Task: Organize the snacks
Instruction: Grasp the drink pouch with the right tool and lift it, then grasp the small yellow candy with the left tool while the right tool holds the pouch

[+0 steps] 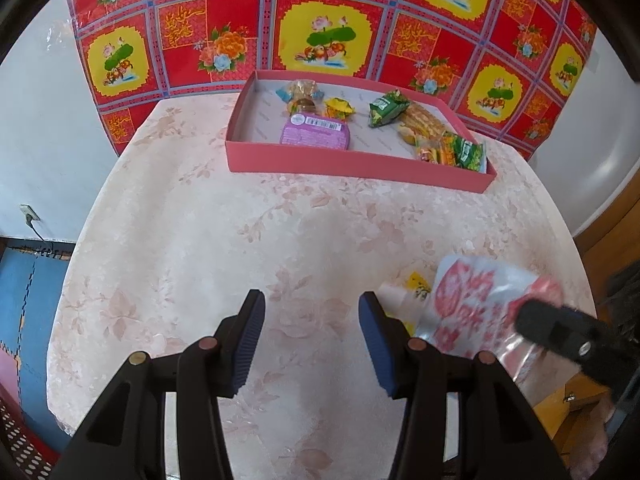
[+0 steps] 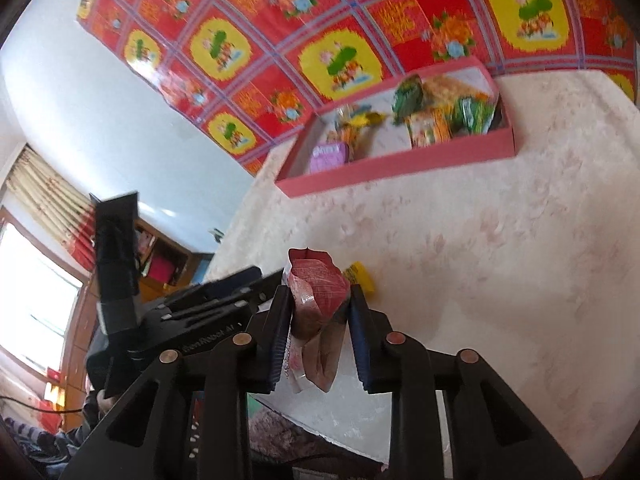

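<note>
While the left gripper (image 1: 310, 344) hangs half-open over bare cloth, gripping nothing, the right gripper (image 2: 319, 320) pinches a red pouch (image 2: 316, 300) clear of the table (image 2: 500, 280) — pink box (image 2: 400, 168) at one o'clock.

**A bright room behind a round table**

A round table (image 1: 208, 240) fills the middle, covered in a pale pink cloth with a faint leaf and flower pattern. Behind it a red sheet (image 1: 332, 20) printed with yellow panels, flowers and blue grid lines hangs on a pale blue-white wall (image 1: 44, 120). Low on that wall sits a socket (image 1: 29, 213) with a dark cord running down. The floor has blue mats (image 1: 24, 320). In the right wrist view, daylight pours through a window (image 2: 36, 308) under a patterned curtain (image 2: 44, 196), with a wooden shelf (image 2: 168, 256) beside it.
</note>
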Motion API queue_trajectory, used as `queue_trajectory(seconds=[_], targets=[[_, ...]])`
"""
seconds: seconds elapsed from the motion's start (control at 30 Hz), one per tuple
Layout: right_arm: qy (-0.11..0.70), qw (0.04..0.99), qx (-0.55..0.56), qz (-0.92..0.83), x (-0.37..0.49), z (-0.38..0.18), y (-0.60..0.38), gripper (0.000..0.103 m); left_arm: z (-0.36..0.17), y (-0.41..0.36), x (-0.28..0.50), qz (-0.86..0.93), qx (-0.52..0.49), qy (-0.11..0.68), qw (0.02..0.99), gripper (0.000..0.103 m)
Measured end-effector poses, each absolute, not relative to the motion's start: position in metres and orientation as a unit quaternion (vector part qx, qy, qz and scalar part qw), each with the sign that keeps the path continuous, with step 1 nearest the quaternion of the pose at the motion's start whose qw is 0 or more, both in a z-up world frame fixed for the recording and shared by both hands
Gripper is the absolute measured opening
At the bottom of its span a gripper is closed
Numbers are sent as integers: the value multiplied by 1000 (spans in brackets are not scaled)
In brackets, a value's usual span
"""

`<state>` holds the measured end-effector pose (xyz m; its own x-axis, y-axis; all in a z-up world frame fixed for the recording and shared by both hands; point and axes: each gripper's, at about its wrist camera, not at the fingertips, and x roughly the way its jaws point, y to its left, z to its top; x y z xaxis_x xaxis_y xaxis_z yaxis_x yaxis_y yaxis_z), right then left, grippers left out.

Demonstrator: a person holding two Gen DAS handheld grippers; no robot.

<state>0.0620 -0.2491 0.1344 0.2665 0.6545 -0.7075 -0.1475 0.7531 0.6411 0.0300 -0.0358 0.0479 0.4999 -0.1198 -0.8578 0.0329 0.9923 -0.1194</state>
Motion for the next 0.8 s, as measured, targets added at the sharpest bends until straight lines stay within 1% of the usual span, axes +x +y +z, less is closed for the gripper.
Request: queue_trajectory(seconds=[0.17, 0.43, 0.8], targets=[[526, 784, 224, 241, 62, 142, -257, 29, 47, -41, 30, -51, -38, 500, 864, 51], [516, 806, 216, 192, 65, 142, -273, 29, 46, -57, 30, -78, -27, 501, 861, 51], [510, 816, 212, 170, 67, 137, -282, 29, 39, -93, 27, -118, 25, 502, 857, 51]])
